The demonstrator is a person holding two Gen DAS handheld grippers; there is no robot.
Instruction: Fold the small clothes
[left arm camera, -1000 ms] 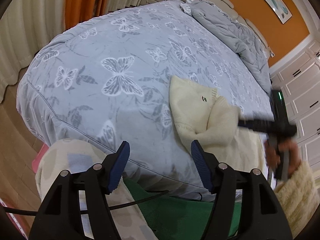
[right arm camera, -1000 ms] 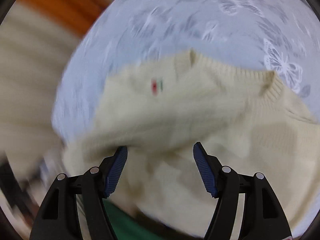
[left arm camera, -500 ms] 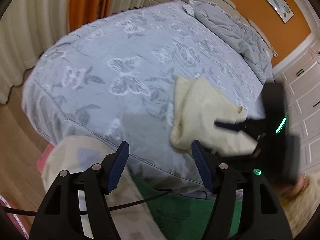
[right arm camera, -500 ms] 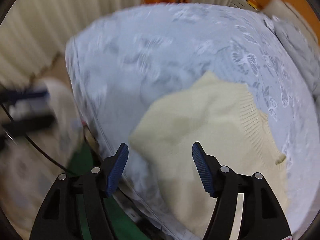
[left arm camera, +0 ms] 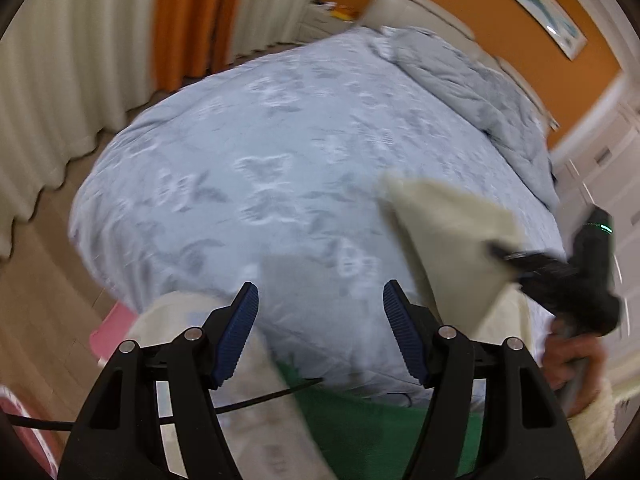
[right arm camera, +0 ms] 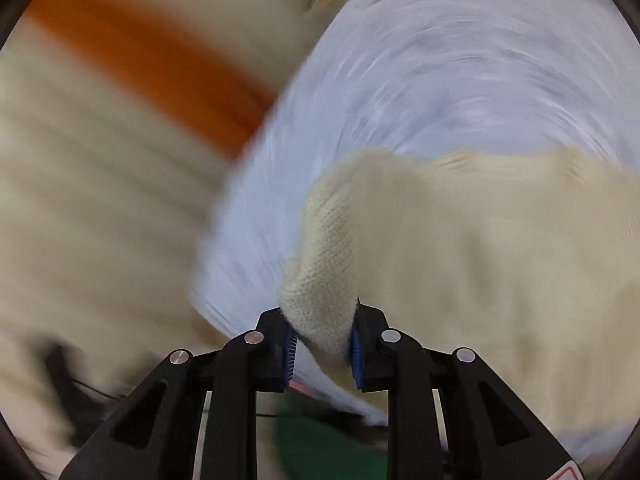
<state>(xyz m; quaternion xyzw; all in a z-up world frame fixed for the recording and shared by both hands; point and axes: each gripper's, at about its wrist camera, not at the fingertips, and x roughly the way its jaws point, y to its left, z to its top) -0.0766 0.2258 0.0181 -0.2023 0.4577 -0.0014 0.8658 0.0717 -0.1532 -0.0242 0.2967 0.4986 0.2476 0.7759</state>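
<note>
Right wrist view: right gripper [right arm camera: 322,350] clamps the sweater [right arm camera: 460,248] edge; left gripper [left arm camera: 320,330] gapes over the bed's [left arm camera: 280,152] bare near edge.

Cream sweater [right arm camera: 460,240]; seemingly butterfly-patterned bedspread [left arm camera: 280,168]

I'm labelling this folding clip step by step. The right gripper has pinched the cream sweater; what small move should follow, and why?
Probably carry the pinched edge across the cream sweater and lay it down as a fold. The right gripper is shut on a bunched knit edge, the rest of the garment lies on the butterfly bedspread, and the left gripper hangs open and empty, free to steady the cloth.
</note>
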